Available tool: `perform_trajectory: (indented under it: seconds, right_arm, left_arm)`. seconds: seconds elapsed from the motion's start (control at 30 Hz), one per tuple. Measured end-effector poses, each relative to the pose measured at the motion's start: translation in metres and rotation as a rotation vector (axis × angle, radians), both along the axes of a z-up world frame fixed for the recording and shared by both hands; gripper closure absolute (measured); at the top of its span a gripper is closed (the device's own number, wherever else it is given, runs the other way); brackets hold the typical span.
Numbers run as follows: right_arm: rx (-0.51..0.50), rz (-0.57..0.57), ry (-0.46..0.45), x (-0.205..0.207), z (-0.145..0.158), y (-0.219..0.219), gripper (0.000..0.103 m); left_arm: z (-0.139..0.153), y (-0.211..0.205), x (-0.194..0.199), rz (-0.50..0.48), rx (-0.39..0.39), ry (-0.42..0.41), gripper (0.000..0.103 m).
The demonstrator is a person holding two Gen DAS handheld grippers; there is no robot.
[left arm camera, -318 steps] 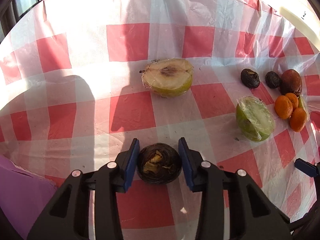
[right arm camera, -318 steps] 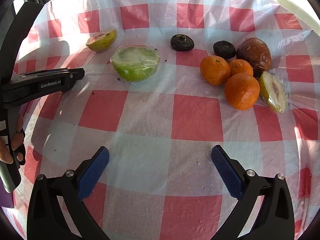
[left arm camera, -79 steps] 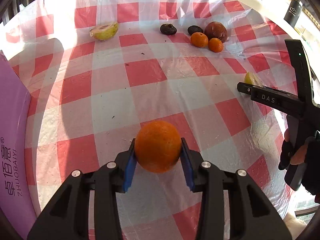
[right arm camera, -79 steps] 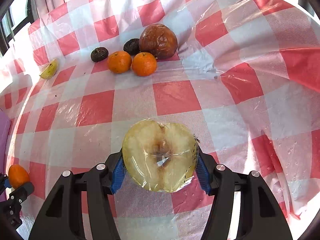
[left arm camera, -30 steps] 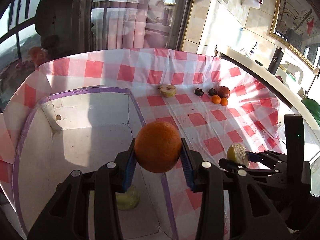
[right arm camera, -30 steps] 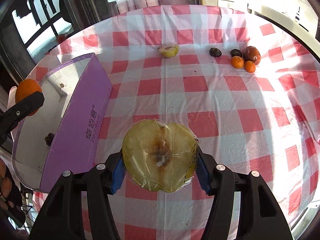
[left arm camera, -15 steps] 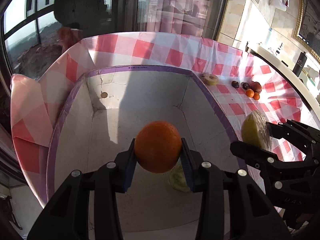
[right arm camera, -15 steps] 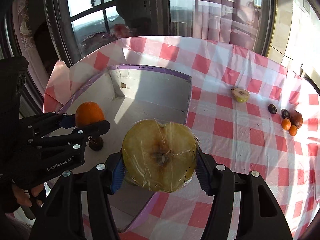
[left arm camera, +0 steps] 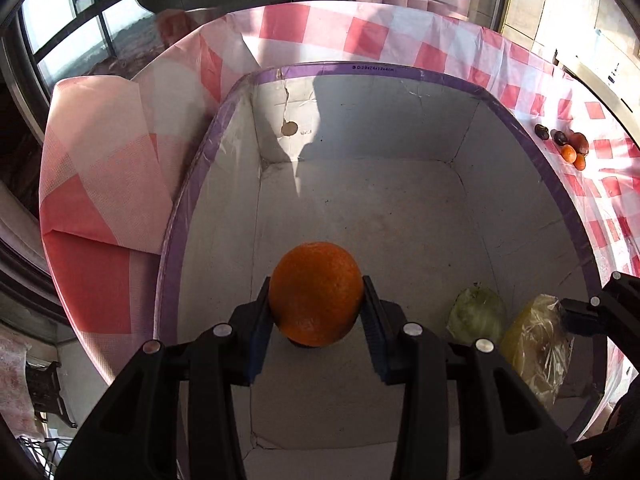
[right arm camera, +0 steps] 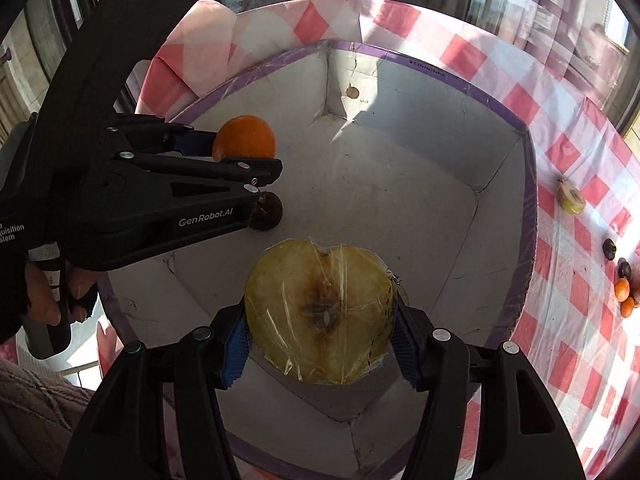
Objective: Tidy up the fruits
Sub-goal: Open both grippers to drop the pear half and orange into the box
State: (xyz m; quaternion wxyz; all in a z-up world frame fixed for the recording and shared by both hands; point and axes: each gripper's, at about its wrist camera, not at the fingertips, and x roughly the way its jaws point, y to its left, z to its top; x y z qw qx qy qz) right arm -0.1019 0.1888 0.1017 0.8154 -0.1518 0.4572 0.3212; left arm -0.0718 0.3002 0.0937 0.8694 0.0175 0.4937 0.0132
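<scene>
The left gripper sits at the bottom centre of its own view, jaws closed on an orange that fills the gap between the blue pads; in the right wrist view the same tool reaches in from the left edge, the orange at upper left over the box floor. The right gripper is clamped on a plastic-wrapped apple half, cut face to the camera, at lower centre. Both hang over the open purple-rimmed box, whose white floor holds a wrapped green fruit half at lower right and a dark fruit (mostly hidden under the left tool). On the checked tablecloth at the right edge several small fruits wait. The step looks like depositing: next, each tool should probably lower to the floor and spread its jaws, setting its fruit on a bare patch clear of what lies there.
</scene>
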Motion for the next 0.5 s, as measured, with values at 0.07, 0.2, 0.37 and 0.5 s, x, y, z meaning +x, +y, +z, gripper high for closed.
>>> perform_trajectory:
  seconds: [0.07, 0.2, 0.37, 0.5]
  right_arm:
    - [-0.024, 0.022, 0.026, 0.000, -0.008, 0.006, 0.044]
    - [-0.037, 0.028, 0.081, 0.003, -0.019, 0.012, 0.044]
    - [-0.053, 0.034, 0.108, 0.006, -0.025, 0.014, 0.044]
    - [-0.054, 0.032, 0.108, 0.007, -0.026, 0.014, 0.043]
  left_arm:
    - [-0.003, -0.001, 0.003, -0.012, 0.009, 0.016, 0.062]
    - [-0.013, -0.006, 0.005, -0.038, 0.032, 0.055, 0.062]
    - [-0.017, -0.006, 0.006, -0.035, 0.022, 0.075, 0.061]
    - [-0.018, -0.007, 0.007, -0.041, 0.020, 0.082, 0.053]
